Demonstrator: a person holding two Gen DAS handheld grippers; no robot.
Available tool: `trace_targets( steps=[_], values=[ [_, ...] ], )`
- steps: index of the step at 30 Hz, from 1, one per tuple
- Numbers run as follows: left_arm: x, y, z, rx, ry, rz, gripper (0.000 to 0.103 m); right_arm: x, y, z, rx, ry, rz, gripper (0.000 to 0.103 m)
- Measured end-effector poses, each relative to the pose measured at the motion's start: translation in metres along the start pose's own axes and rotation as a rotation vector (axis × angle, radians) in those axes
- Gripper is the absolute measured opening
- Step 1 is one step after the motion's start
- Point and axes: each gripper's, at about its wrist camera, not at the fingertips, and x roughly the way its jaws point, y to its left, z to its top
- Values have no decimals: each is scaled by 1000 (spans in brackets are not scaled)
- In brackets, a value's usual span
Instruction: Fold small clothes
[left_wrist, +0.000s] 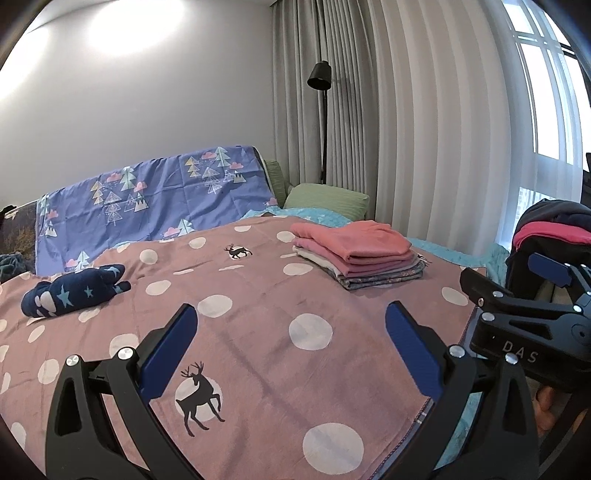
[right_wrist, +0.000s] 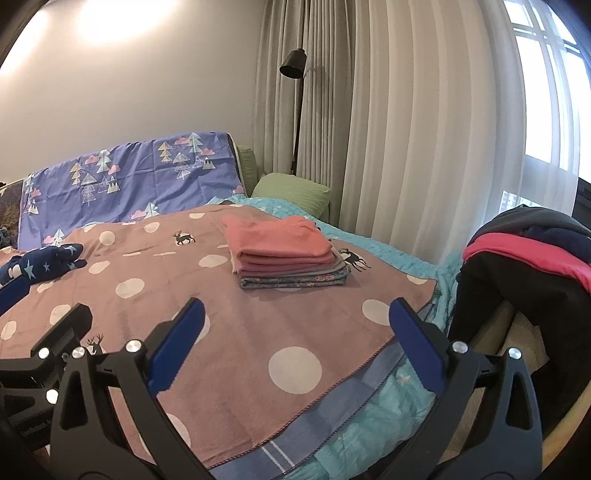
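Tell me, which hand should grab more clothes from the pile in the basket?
Probably the right. The unfolded clothes sit at the right side, close beside the right gripper, whose fingers are open. The left gripper, also open, sits farther away.

A neat pile of folded clothes (right_wrist: 286, 254) sits on the pink blanket with white dots (right_wrist: 236, 332), toward its far right side. The top piece is coral pink and lies flat. Under it are darker pink pieces, then a white or grey one, and a blue flowery one at the bottom. The edges line up well.

A dark blue piece with light stars (left_wrist: 70, 291) lies far to the left on the same blanket. It is bunched up into a lump, not folded.

More clothes (right_wrist: 532, 251) hang in a heap off to the right, beside the bed. They are black, bright pink and dark blue, all rumpled.
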Motion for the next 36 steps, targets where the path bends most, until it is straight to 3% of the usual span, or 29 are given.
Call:
trace_targets(
  steps=[36],
  values=[
    [-2,11,-11,-19,73,36,102,0,13,-10,-33,30,34,101]
  ],
)
